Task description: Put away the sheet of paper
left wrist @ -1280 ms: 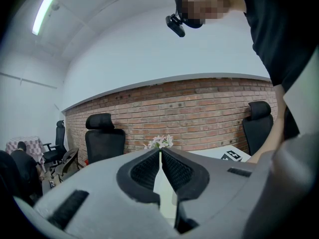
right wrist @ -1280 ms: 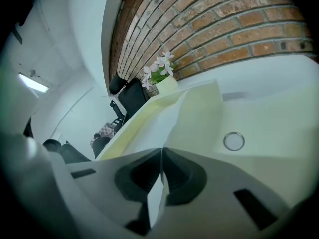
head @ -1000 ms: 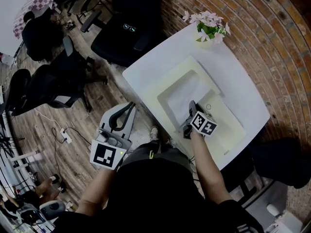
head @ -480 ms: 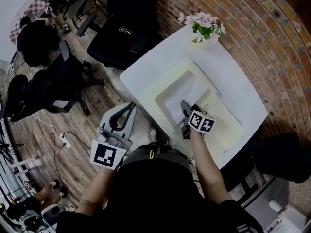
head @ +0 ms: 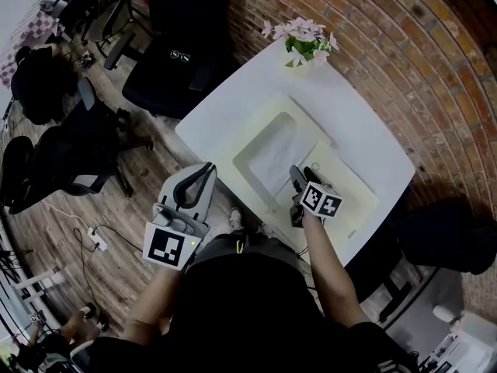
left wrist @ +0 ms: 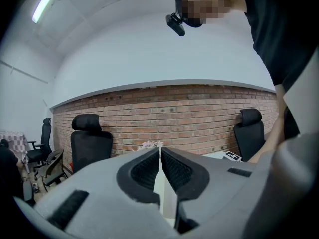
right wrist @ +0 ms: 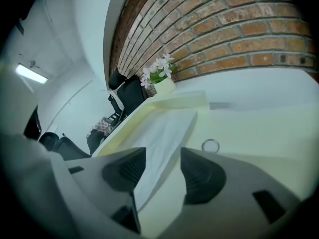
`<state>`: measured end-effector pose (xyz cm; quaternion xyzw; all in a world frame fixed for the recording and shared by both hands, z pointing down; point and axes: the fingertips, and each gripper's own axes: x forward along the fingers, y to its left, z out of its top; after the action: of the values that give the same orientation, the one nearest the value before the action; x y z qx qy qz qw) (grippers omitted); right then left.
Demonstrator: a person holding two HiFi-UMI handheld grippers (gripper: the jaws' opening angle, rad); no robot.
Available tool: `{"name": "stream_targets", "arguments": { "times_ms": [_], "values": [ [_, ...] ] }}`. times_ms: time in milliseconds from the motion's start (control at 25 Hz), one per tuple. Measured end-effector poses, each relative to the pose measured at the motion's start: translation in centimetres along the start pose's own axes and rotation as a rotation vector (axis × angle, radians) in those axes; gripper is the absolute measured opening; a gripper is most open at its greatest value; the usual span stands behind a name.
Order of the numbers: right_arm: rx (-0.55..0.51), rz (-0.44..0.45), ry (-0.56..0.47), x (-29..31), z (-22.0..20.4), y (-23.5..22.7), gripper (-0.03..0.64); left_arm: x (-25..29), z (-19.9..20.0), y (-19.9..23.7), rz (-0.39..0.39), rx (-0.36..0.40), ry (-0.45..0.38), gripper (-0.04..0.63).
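Sheet of paper (head: 276, 150): lying flat in the sunken part of a pale yellow tray (head: 345, 196), at the centre of the head view. White, unfolded, long side running from lower left to upper right of the frame. In the right gripper view (right wrist: 167, 126), stretched away from the lower centre toward the upper middle, inside the tray (right wrist: 249, 128).

Right tool (head: 302, 179): just right of and below the frame centre in the head view, over the tray at the near end of the sheet. Jaws standing wide apart, having just been opening. In the right gripper view (right wrist: 163, 153), near corner of the sheet seen in the gap between the jaws and below them; no pad pressing on it, nothing gripped. Small ring (right wrist: 210, 145) on the tray surface just right of the sheet.

Left tool (head: 206, 169): at lower left of centre in the head view, off the counter (head: 365, 107) edge and above the wooden floor (head: 93, 216). Jaws closed together in the left gripper view (left wrist: 160, 151), nothing held between them.

Surroundings: pot of pink flowers (head: 299, 37) at the far corner of the counter, upper middle of the head view; black office chairs (head: 167, 61) at upper left; brick wall (left wrist: 199, 113) across the middle of the left gripper view.
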<state>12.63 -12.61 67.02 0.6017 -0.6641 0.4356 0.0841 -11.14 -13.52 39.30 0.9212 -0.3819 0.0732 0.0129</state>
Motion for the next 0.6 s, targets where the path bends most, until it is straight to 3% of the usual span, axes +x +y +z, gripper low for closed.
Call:
{"name": "stream_targets", "arguments": {
  "times_ms": [160, 240, 360, 600],
  "values": [
    [0.026, -0.025, -0.030, -1.3, 0.6, -1.1, 0.216, 0.7, 0.4, -0.7, -0.028, 0.007, -0.015, 0.034],
    [0.034, -0.039, -0.067, -2.4, 1.1, -1.8, 0.095, 1.0, 0.6, -1.2, -0.044, 0.010, -0.025, 0.034],
    [0.049, -0.072, -0.101, -3.9, 1.5, -3.0, 0.023, 1.2, 1.0, -2.1, -0.065, 0.014, -0.037, 0.034],
    [0.086, -0.128, -0.145, -6.5, 2.5, -5.2, 0.014, 1.4, 1.5, -3.6, -0.096, 0.014, -0.055, 0.034]
  ]
}}
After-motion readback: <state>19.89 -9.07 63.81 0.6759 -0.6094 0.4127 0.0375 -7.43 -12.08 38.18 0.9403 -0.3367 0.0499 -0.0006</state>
